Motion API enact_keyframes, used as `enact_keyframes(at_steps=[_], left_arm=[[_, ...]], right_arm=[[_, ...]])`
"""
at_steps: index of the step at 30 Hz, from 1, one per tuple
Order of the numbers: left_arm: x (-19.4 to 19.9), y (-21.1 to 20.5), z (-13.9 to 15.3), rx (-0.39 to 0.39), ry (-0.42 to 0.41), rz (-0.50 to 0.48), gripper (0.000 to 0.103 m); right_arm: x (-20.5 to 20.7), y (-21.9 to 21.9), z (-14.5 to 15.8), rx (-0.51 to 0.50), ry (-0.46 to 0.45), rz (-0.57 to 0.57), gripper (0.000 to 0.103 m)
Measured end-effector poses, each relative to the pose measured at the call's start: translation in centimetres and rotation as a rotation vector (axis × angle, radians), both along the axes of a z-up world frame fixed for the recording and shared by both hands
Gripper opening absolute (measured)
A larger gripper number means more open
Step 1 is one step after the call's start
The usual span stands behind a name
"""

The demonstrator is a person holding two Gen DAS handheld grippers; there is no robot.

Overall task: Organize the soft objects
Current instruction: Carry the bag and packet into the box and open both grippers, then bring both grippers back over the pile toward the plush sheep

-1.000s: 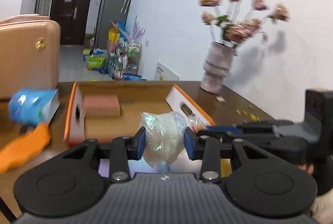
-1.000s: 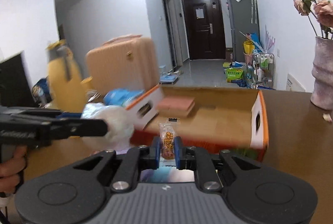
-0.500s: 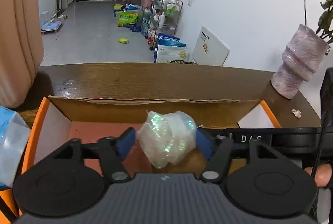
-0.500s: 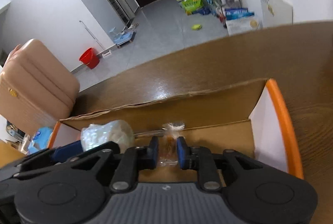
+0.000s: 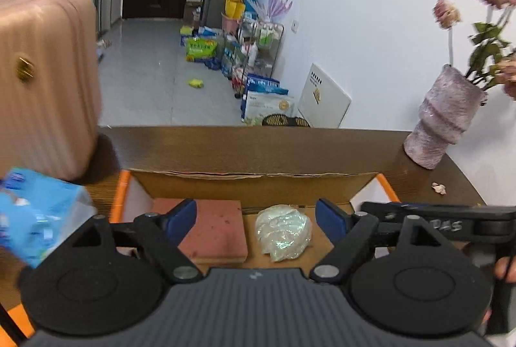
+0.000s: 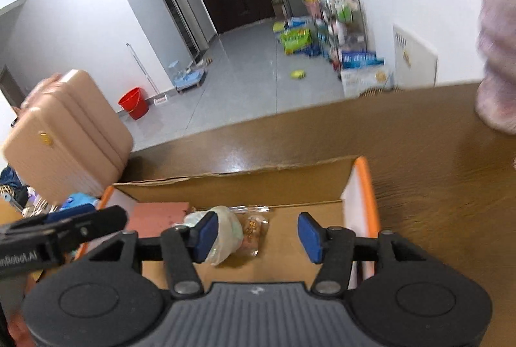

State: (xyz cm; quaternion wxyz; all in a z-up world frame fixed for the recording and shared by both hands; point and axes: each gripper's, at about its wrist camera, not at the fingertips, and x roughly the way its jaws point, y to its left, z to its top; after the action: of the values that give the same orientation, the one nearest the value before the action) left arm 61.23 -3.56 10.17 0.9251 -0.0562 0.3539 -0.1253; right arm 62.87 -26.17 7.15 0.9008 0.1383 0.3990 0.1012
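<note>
An open cardboard box with orange edges point(image 5: 251, 178) point(image 6: 362, 186) stands on the brown table. Inside lie a pink sponge block point(image 5: 216, 231) point(image 6: 154, 215), a shimmery clear bag ball point(image 5: 283, 232) point(image 6: 225, 234) and a small snack packet point(image 6: 253, 229). My left gripper point(image 5: 256, 219) is open above the box, the bag ball lying loose between its blue pads. My right gripper point(image 6: 254, 236) is open above the box, with the packet lying below it. Each gripper shows at the other view's edge.
A blue tissue pack point(image 5: 35, 218) lies left of the box. A pink suitcase point(image 5: 42, 82) point(image 6: 64, 134) stands at the table's left end. A vase with flowers point(image 5: 445, 124) stands at the right by the wall. The floor beyond holds clutter and a red bucket point(image 6: 133, 102).
Both grippers moved over the box and opened. The bag ball and the snack packet dropped out and now lie on the box floor.
</note>
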Motion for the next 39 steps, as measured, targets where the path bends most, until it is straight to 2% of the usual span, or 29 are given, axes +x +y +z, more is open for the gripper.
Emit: enact_keyframes(at_steps=[6,11,16,19,22,25,27,29,34,39], left_arm=[[-7.2,1.7,3.7,0.049,-0.032,-0.001,0.085],[-14.1,2.7,3.2,0.076,-0.039,-0.009,0.086],[-23.5,4.0,0.8,0.08,-0.111,-0.026,0.089],[-29.4,4.5,-1.0,0.06,-0.156,-0.061,0.094],[-34.6,4.7,-2.6,0.042,-0.201,-0.077,0.097],[-38.7,4.5,-4.6,0.032,-0.189,-0.069,0.098],[-40.4,4.3,-5.7,0.024,-0.174,-0.052,0.098],[-41.2,4.1,-6.7,0.029,-0.137,-0.039,0.098],[-41.1,2.8,-8.0,0.082,-0.1,-0.073,0.098],[-39.0,1.7,-8.4,0.066,-0.083,-0.094,0.098]], right_arm=[[-8.1,-1.2,6.0,-0.094,-0.099,0.004,0.061],[-16.0,-2.2,8.3,-0.129,-0.186,0.016,0.066],[-25.5,-2.1,7.1,-0.168,-0.307,0.094,0.072],[-31.5,-1.6,4.8,-0.198,-0.348,0.108,0.072],[-36.6,-0.8,2.3,-0.188,-0.357,0.125,0.073],[-40.7,-0.7,-0.2,-0.12,-0.335,0.114,0.075],[-42.8,-0.9,-1.7,-0.058,-0.303,0.086,0.075],[-43.7,-0.9,-2.9,-0.04,-0.269,0.053,0.076],[-43.7,-0.4,-4.5,-0.091,-0.233,0.033,0.076],[-41.6,-0.5,-4.8,-0.115,-0.268,0.004,0.075]])
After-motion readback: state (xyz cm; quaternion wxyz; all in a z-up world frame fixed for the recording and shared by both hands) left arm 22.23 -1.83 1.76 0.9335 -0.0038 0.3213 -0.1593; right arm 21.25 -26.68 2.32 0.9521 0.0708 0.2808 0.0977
